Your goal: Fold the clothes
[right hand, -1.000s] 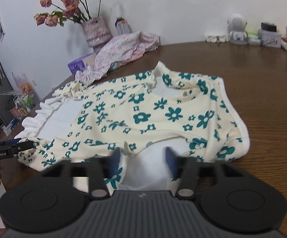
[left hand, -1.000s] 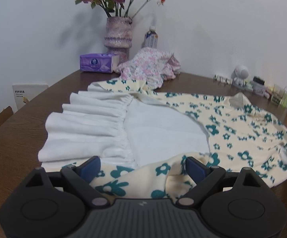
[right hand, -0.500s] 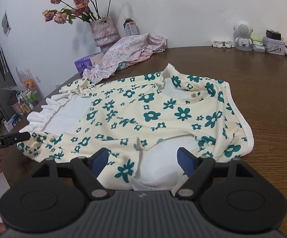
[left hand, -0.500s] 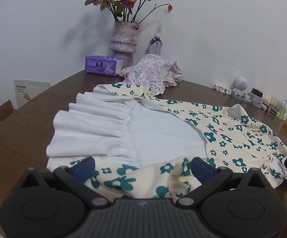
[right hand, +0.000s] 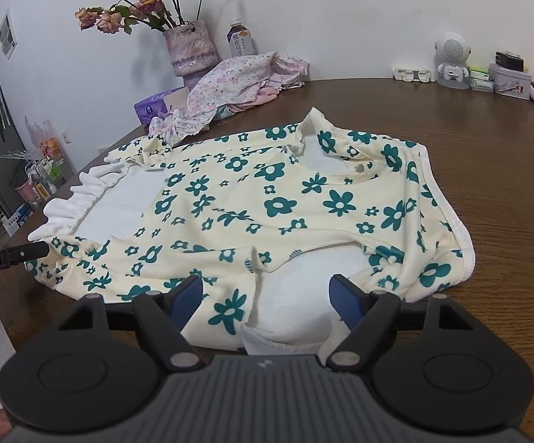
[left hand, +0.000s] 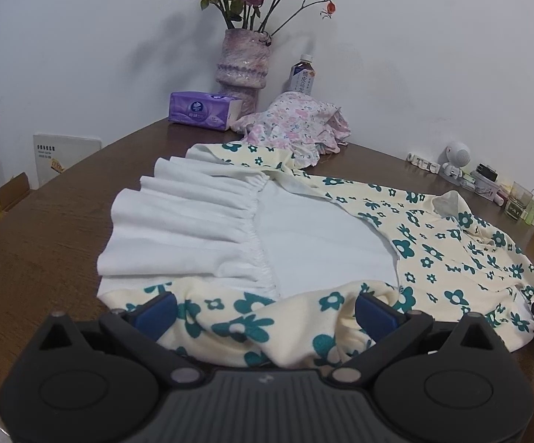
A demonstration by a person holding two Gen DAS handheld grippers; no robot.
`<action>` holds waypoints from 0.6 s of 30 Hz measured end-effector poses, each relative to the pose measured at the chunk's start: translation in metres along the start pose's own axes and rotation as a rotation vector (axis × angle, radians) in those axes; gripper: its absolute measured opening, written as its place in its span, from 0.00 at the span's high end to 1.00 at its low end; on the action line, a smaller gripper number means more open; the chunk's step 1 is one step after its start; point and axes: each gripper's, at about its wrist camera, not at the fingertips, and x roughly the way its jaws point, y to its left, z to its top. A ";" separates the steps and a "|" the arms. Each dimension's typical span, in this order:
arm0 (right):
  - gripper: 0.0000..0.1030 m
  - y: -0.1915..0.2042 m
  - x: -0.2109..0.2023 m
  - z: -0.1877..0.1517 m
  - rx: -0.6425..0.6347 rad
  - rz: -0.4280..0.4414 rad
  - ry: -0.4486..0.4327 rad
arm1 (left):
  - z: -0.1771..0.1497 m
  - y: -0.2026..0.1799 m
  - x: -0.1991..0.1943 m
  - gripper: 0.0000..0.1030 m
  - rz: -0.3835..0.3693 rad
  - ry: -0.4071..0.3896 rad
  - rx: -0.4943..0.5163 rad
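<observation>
Near the vase [left hand: 244,62] on the brown surface [right hand: 506,155], floral dress [right hand: 267,199] lying spread with only its near edge turned over, further folds left; left claw [left hand: 263,310] and right claw [right hand: 265,297] both parted, gripping nothing.

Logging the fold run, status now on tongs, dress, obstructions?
Left tongs open, right tongs open, fabric between both, no pinch. Floral dress flat on table, near edge folded over. Pink garment touches the far hem.
</observation>
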 end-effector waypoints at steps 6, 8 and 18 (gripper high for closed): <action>0.35 0.001 -0.003 0.000 -0.001 0.021 -0.005 | -0.001 -0.002 -0.002 0.00 0.017 0.011 0.032; 0.37 0.003 -0.002 0.000 -0.018 0.022 0.006 | -0.002 -0.001 0.000 0.00 0.023 0.020 0.038; 0.90 0.009 0.024 0.007 -0.009 0.050 0.059 | -0.006 -0.002 0.007 0.00 0.046 0.051 0.094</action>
